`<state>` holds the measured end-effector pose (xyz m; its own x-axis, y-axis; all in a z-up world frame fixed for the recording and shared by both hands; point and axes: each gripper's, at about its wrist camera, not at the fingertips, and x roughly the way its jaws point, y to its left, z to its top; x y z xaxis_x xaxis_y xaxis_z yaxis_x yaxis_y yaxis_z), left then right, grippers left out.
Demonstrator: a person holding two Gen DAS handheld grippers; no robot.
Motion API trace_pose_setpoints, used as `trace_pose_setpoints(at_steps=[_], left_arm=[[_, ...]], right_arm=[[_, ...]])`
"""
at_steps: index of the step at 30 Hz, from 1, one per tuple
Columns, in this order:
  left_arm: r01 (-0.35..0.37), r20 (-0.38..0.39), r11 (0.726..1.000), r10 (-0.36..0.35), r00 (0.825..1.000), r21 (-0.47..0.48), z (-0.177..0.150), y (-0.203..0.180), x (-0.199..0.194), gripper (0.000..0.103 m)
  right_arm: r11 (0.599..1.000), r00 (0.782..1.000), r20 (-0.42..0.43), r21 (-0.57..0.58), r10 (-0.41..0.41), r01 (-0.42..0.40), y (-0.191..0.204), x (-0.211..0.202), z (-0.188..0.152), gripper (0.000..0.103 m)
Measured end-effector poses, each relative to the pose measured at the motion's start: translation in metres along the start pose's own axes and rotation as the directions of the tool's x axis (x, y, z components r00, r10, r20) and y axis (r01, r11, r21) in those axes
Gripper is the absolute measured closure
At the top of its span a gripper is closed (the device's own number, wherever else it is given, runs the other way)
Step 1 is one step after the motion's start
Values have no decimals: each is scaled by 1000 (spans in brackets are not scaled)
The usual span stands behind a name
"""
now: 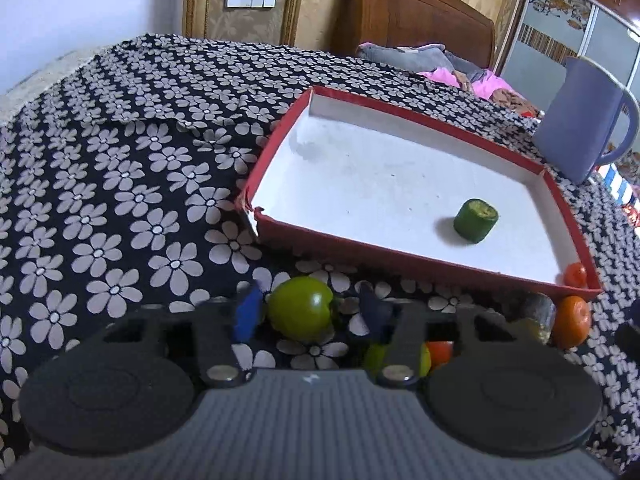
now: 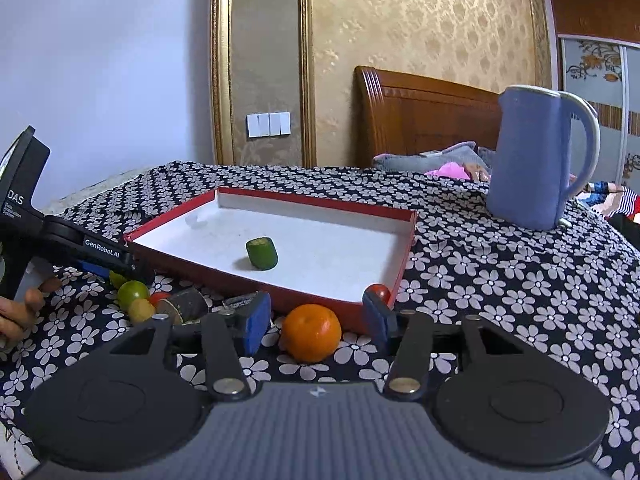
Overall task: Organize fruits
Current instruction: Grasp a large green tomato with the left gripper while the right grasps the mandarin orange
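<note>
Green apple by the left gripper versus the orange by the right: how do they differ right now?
The green apple is green and notched at its stem; the orange is orange and round. The apple sits between the left gripper fingers, left pad at its side; the orange lies between the right gripper pads with gaps both sides. Both rest on the floral cloth, outside the red tray.

Black cotton-like tablecloth printed with pale flowers [image 1: 120,184], matt, softly creased. Shallow red cardboard box with white paper lining [image 1: 404,184], matt, lining faintly scuffed. Round green fruit [image 1: 301,309], smooth glossy skin. Round orange fruit [image 2: 312,333], finely dimpled, slight sheen. Short green cut cylinder [image 1: 476,221], dull skin, rough pale cut face. Lilac plastic jug with handle [image 2: 532,164], smooth satin. Brown wooden headboard [image 2: 424,116], polished. Gold embossed wallpaper [image 2: 420,20], textured.
</note>
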<state>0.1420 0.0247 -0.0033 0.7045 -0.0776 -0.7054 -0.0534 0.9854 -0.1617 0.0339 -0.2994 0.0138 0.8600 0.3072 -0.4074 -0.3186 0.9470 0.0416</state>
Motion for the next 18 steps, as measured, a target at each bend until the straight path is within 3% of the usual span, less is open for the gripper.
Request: trace_pose_setpoints(at_steps=[7,13,18], left_arm=[[44,25,997,-42,999,-62,-6,11,-13,71],[-44,120,999,46,992,-22,-19,3,-35,71],[-79,190,997,76,979,10,-23,-2,-56,71]], right_arm=[[1000,999,-41,-16,-8,7,0,6,-4,52],[998,994,-109,-67,-13,6,3,23,-10,52],[994,988,-150,-106,-16,0,5,41,-6,52]])
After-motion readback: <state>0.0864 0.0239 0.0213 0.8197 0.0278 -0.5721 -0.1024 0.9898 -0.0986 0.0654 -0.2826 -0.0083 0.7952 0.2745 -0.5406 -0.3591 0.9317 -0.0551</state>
